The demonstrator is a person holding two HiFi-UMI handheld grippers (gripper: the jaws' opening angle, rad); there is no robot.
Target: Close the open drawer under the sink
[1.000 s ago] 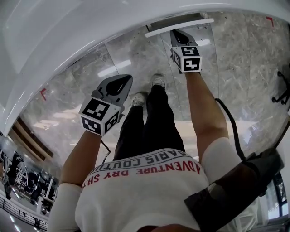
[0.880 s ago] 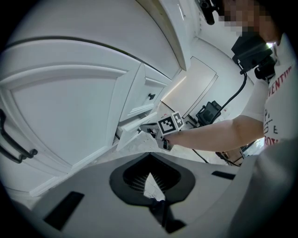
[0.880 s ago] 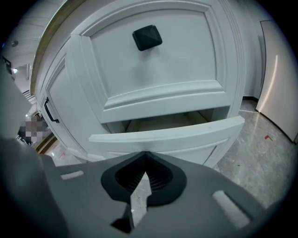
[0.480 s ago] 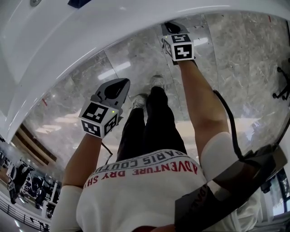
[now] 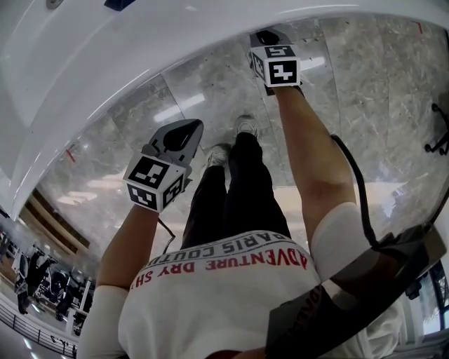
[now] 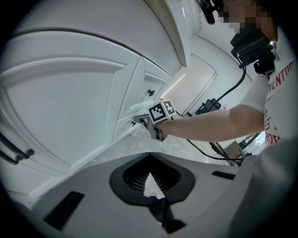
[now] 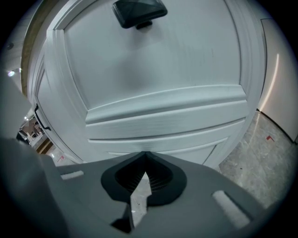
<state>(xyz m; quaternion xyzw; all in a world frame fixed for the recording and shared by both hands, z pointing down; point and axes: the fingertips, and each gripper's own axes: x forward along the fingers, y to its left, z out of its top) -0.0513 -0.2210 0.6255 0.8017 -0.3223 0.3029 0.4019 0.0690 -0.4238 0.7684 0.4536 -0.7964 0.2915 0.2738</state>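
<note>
**Closing push at the drawer.** Right gripper [image 5: 264, 36], at 12 o'clock in the head view, has its jaws closed together and holds nothing; it is set tip-first at the drawer [image 7: 158, 79]. In the right gripper view the white front fills the field, with its knob [image 7: 138, 13] at 12 o'clock and the floor [image 7: 265, 153] at 4 o'clock; we cannot tell whether the front sits fully flush. Left gripper [image 5: 186, 130], jaws likewise together and empty, hangs at 9 o'clock in the head view, well apart from the cabinet [image 6: 70, 107].

We judge the drawer a stiff box on runners, moderate in weight, yielding to a steady push; we would press centrally on the flat panel near the knob, so that it does not rack.

- Front: white, smooth, with raised stepped mouldings.
- Knob: dark, squarish.
- Floor: grey veined stone, glossy.
</note>
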